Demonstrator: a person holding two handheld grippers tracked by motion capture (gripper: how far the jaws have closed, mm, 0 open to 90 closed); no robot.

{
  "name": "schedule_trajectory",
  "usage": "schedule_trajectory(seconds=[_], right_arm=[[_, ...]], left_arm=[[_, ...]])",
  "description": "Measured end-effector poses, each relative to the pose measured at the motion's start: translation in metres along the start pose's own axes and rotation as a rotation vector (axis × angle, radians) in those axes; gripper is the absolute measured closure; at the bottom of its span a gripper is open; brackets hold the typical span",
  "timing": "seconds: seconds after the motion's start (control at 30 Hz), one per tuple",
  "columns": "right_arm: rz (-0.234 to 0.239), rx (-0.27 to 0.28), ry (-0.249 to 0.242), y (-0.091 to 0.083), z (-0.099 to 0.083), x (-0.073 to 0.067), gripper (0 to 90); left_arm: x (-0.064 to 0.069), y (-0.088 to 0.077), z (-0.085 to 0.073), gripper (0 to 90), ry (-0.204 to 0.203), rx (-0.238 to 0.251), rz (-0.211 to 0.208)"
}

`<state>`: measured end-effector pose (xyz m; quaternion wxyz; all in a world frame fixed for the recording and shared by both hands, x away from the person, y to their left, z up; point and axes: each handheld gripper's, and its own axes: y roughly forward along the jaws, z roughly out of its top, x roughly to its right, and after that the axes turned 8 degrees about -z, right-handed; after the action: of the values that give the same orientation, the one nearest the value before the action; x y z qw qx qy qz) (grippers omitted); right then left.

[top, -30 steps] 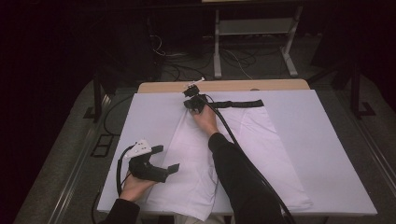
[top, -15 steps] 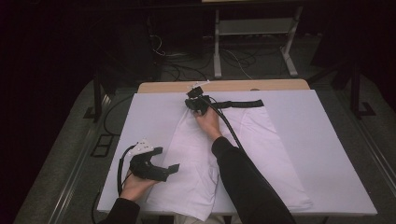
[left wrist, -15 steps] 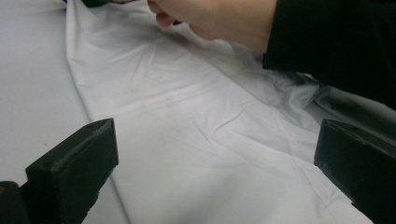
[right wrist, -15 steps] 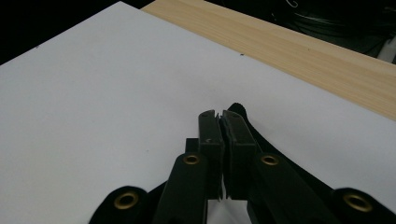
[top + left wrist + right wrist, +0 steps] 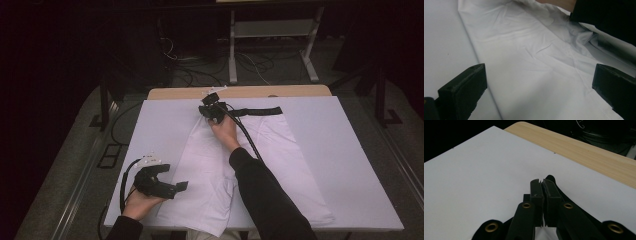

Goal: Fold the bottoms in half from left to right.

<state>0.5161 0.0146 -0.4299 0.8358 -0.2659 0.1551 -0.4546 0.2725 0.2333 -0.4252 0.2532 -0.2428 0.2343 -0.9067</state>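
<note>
A white garment (image 5: 280, 160) with a black waistband (image 5: 260, 111) lies flat on the white-covered table (image 5: 350, 150). My right gripper (image 5: 209, 102) is at the waistband's left end on the far side, jaws pressed together. In the right gripper view it (image 5: 541, 182) is shut, with black waistband fabric (image 5: 552, 178) emerging at the tips. My left gripper (image 5: 176, 179) rests near the front left, by the garment's left edge. In the left gripper view it (image 5: 539, 87) stands open, jaws wide apart over the white cloth (image 5: 529, 57), nothing pinched.
A strip of bare wooden tabletop (image 5: 280, 91) shows past the white cover's far edge. A dark sleeve (image 5: 265, 195) crosses the middle of the garment. Beyond the table stand a metal frame (image 5: 270, 45) and loose cables on the floor.
My right gripper has shifted slightly to the right at the waistband's end. The left gripper has kept still.
</note>
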Motion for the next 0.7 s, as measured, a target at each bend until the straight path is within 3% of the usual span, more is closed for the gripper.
schedule_trajectory(seconds=[0.23,0.7], right_arm=[[0.004,0.015,0.019,-0.002,-0.002,0.001,86.0],[0.012,0.022,0.033,-0.002,-0.003,0.003,86.0]], left_arm=[[-0.003,-0.014,-0.007,0.0,-0.041,-0.014,0.013],[-0.003,-0.025,-0.018,0.0,-0.065,-0.042,0.008]])
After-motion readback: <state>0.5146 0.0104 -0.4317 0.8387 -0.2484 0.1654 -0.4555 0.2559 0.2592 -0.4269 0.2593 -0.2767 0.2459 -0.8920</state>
